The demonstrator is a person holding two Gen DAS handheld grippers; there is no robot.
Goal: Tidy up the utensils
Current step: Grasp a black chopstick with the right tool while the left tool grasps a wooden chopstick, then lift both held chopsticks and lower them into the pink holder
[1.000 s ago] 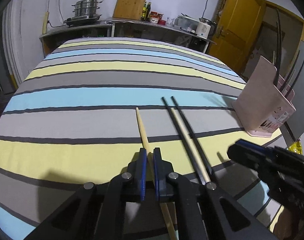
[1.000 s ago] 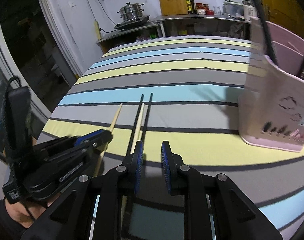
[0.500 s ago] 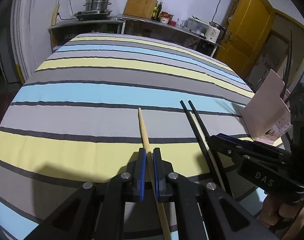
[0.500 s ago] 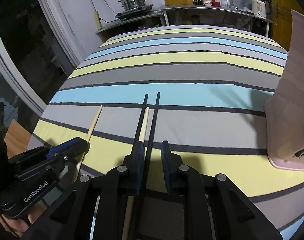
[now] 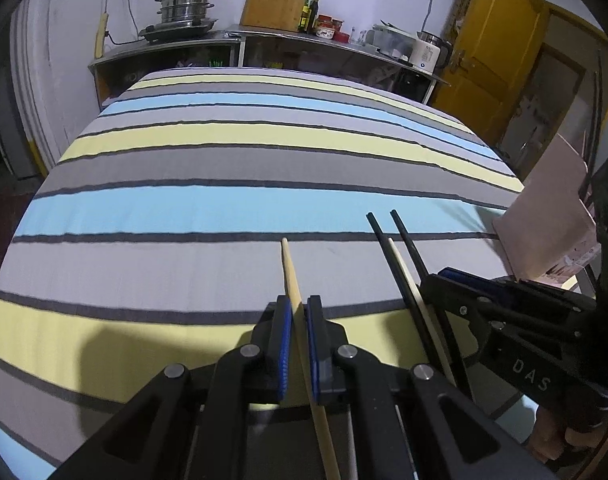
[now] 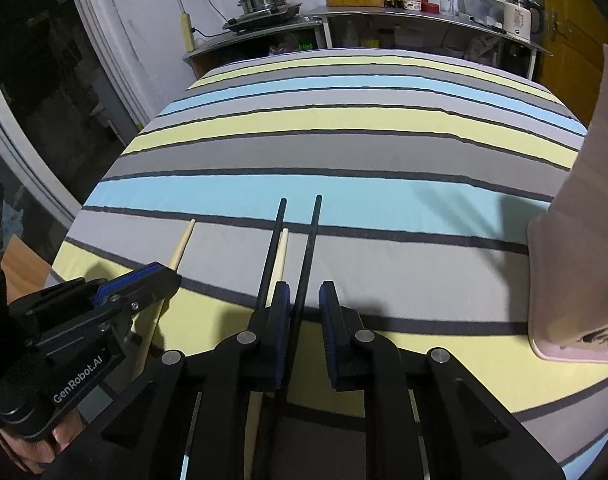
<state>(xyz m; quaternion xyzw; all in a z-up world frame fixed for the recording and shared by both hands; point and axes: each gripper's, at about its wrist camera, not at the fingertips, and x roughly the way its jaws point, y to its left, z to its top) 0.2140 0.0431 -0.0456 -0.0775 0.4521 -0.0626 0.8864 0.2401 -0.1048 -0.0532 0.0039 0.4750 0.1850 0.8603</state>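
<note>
My left gripper is shut on a pale wooden chopstick that lies on the striped cloth. In the right wrist view the left gripper sits at the lower left over that same wooden chopstick. My right gripper stands narrowly open astride a black chopstick, which rests by the left pad with a gap to the right pad. A second black chopstick and another pale chopstick lie just left of it. The pink utensil holder stands at the right.
Several dark chopsticks stick up out of the pink holder. Beyond the table's far end a counter carries a steamer pot, a cutting board, bottles and a kettle. A yellow door is at the back right.
The right gripper has slid left over the chopstick group, so one black chopstick now lies between its jaws, which have narrowed. The left gripper keeps its hold on the wooden chopstick.
</note>
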